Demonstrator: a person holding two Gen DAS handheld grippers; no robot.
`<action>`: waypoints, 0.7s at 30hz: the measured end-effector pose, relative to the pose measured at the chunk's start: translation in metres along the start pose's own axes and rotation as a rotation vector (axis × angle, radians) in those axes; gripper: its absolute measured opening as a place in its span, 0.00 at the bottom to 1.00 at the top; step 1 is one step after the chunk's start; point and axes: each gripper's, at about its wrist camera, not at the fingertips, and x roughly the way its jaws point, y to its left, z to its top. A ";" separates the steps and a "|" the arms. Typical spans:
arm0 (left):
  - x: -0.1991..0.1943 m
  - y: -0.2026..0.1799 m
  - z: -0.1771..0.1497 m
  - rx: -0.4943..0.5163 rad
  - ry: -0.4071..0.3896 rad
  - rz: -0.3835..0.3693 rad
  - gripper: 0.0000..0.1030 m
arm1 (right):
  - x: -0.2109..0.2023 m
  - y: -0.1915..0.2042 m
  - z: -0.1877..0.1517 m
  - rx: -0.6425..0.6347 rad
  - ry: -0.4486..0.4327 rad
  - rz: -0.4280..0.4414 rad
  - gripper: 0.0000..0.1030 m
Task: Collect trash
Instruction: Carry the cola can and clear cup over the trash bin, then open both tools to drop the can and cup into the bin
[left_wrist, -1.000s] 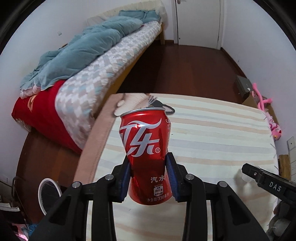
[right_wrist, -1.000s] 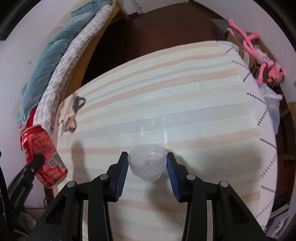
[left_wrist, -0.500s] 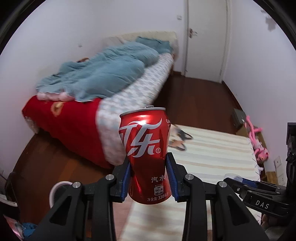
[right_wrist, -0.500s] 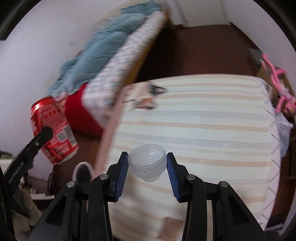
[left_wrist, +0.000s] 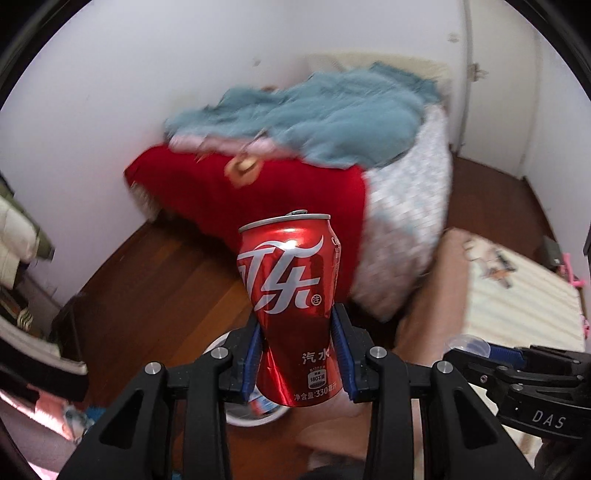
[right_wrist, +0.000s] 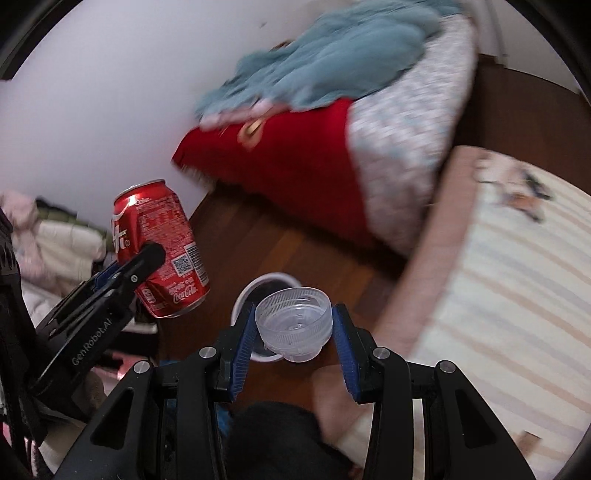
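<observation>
My left gripper (left_wrist: 298, 363) is shut on a dented red cola can (left_wrist: 291, 295), held upright in the air; the can also shows in the right wrist view (right_wrist: 162, 247), with the left gripper's finger across it. My right gripper (right_wrist: 294, 332) is shut on a small clear plastic cup (right_wrist: 293, 319), its mouth facing the camera; its rim shows in the left wrist view (left_wrist: 466, 341). A white round trash bin (right_wrist: 245, 291) stands on the wooden floor below both grippers, mostly hidden behind the cup; in the left wrist view its rim (left_wrist: 255, 419) shows under the can.
A bed with a red cover (left_wrist: 280, 192) and a teal quilt (left_wrist: 332, 114) stands against the wall. A table with a striped cloth (right_wrist: 517, 295) is at the right. Clothes and clutter (right_wrist: 55, 236) lie at the left. The floor is dark wood (left_wrist: 155, 295).
Both grippers have swung left, away from the striped table, with the can and cup still held. The bed and floor now fill the views and the white bin sits under the grippers.
</observation>
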 end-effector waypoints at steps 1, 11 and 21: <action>0.011 0.013 -0.004 -0.009 0.025 0.009 0.31 | 0.024 0.017 0.002 -0.020 0.032 0.006 0.42; 0.170 0.139 -0.055 -0.229 0.448 -0.083 0.31 | 0.228 0.085 -0.001 -0.119 0.347 -0.040 0.42; 0.262 0.180 -0.078 -0.437 0.637 -0.198 0.67 | 0.360 0.077 0.007 -0.100 0.554 -0.107 0.42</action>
